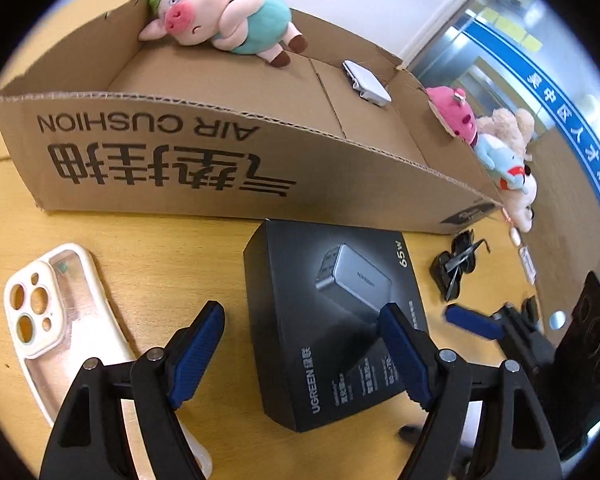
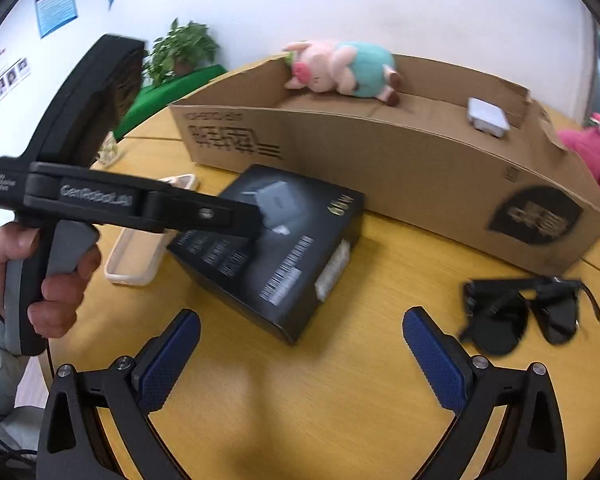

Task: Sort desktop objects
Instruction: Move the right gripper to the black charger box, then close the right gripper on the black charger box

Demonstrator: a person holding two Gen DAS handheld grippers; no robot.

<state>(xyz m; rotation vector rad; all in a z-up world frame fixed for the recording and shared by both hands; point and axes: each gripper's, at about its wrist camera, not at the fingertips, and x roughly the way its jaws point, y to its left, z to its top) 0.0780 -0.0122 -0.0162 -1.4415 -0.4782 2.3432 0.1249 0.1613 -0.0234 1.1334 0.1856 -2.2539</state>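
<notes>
A black charger box (image 1: 332,320) lies on the wooden table in front of a long cardboard box (image 1: 204,160). My left gripper (image 1: 304,332) is open, its fingers straddling the charger box's left part from above. In the right wrist view the charger box (image 2: 284,252) sits ahead and my right gripper (image 2: 302,348) is open and empty above bare table. The left gripper's body (image 2: 112,200) hangs over the charger box there. A plush pig (image 1: 220,16) and a white adapter (image 1: 366,82) lie in the cardboard box. Black sunglasses (image 2: 528,308) lie to the right.
A cream phone case (image 1: 56,320) lies left of the charger box. Pink and beige plush toys (image 1: 496,140) sit past the cardboard box's right end. The round table's edge (image 2: 60,360) runs close on the left. A potted plant (image 2: 184,48) stands behind.
</notes>
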